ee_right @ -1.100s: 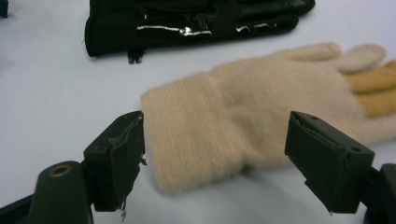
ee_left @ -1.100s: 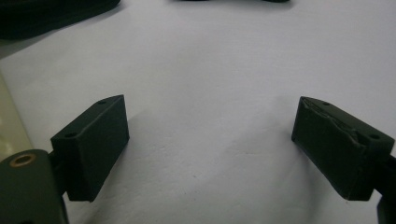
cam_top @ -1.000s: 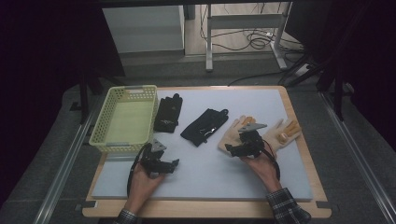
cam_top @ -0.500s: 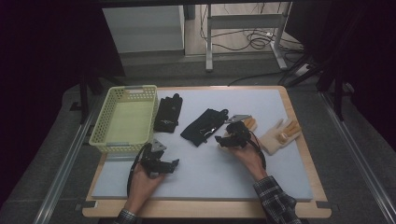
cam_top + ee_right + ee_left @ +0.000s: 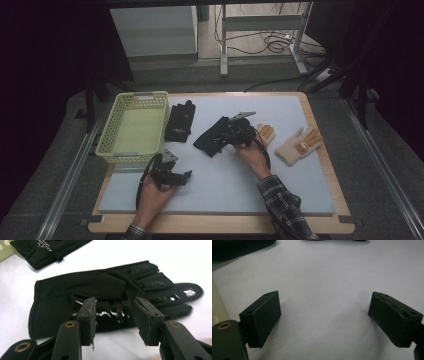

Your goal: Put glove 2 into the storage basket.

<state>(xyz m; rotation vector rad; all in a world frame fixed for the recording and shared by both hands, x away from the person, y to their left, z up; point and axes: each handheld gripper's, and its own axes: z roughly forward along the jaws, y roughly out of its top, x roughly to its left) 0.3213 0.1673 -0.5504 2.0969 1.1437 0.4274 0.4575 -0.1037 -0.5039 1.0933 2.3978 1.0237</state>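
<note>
Right gripper (image 5: 113, 315) jaws partly apart, straddling black glove (image 5: 105, 290) palm, left gripper (image 5: 324, 317) jaws wide, bare mat (image 5: 332, 277) between.

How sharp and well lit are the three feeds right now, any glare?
High view: table bright, surroundings dark. Right gripper view: black glove sharp, shiny print glinting, fingertips slightly soft; right gripper open. Left gripper view: left gripper crisp, mat evenly lit, soft shadows.

Bare mat (image 5: 220, 175) lies open between both hands; the basket (image 5: 131, 131) walls the left.
</note>
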